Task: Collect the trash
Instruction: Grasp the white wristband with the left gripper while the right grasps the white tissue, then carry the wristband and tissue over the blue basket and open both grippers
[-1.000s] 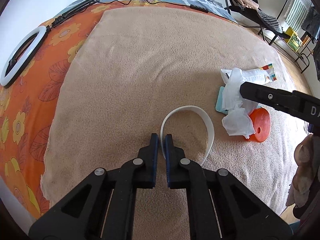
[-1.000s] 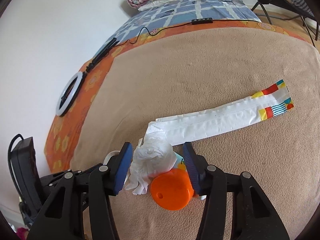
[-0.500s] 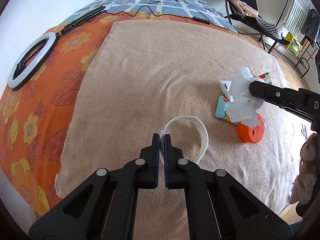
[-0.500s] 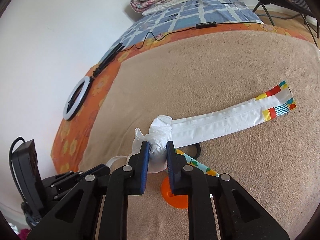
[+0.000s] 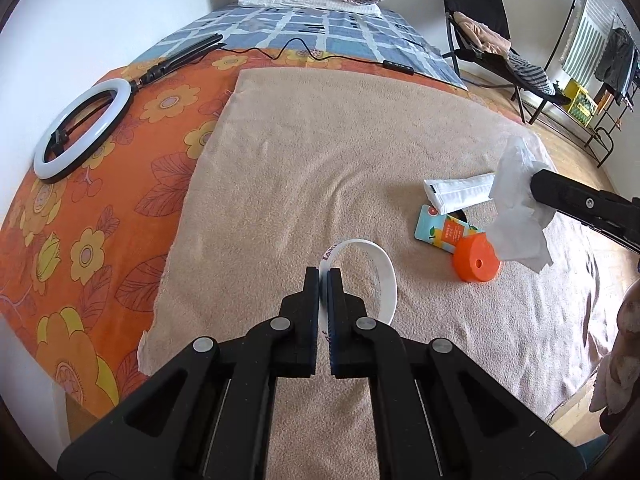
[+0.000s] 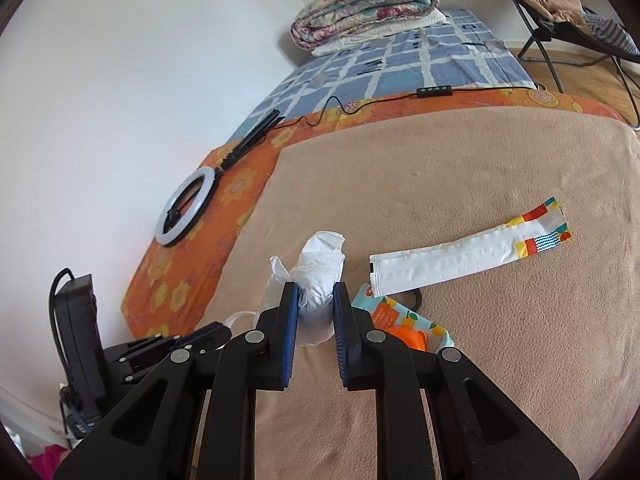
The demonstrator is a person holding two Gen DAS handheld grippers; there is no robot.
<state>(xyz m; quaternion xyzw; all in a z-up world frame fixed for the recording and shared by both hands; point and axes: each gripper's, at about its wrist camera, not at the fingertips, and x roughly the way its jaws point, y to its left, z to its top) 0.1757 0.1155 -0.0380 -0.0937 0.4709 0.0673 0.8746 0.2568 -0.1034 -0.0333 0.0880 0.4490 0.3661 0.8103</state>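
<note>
Pick-up step: the left gripper (image 5: 323,276) is pinching one white band (image 5: 376,268) at its near-left edge, just over the tan blanket (image 5: 300,168), while the right gripper (image 6: 315,300) is clamping one crumpled tissue (image 6: 320,268), lifted clear of the blanket at right. Judged next move: both loads are needing a carry to a bin, none of which is showing in either view. Trash lying on the blanket, right side: one long white wrapper (image 6: 460,260), one small printed packet (image 5: 444,230), one orange cap (image 5: 476,260).
</note>
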